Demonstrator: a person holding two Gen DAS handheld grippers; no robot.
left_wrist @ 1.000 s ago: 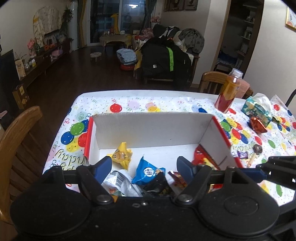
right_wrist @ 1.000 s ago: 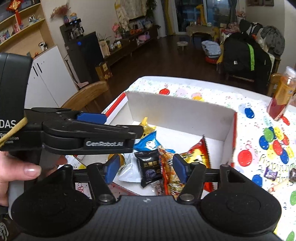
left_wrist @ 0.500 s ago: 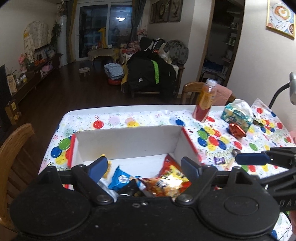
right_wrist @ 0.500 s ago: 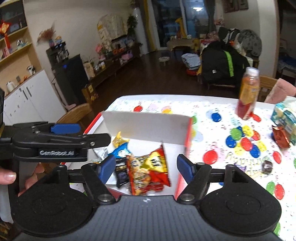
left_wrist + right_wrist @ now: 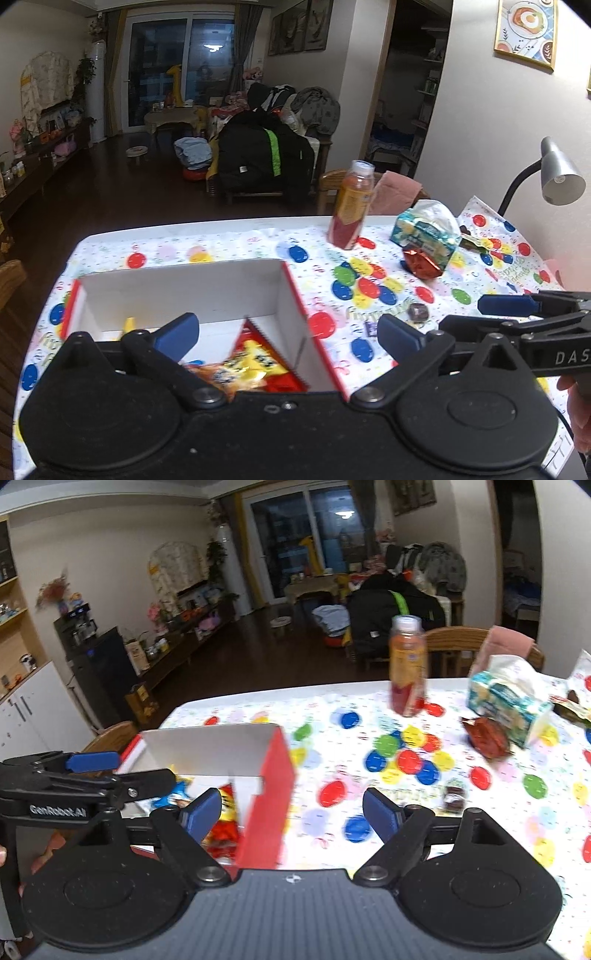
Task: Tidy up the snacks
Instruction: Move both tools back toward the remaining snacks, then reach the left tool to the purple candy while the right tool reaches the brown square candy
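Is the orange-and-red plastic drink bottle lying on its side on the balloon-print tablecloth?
No, the orange-and-red plastic drink bottle stands upright on the balloon-print tablecloth, cap on top.

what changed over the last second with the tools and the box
Both tools, the left tool and the right tool, swung right, away from the box toward the loose snacks on the tablecloth. Both stayed open and empty. The snacks in the box, the bottle and the tissue pack did not move.

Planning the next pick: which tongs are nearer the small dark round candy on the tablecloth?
Right. The right tongs sit just left of the candy, open. The left tongs hang over the box, farther left of it.
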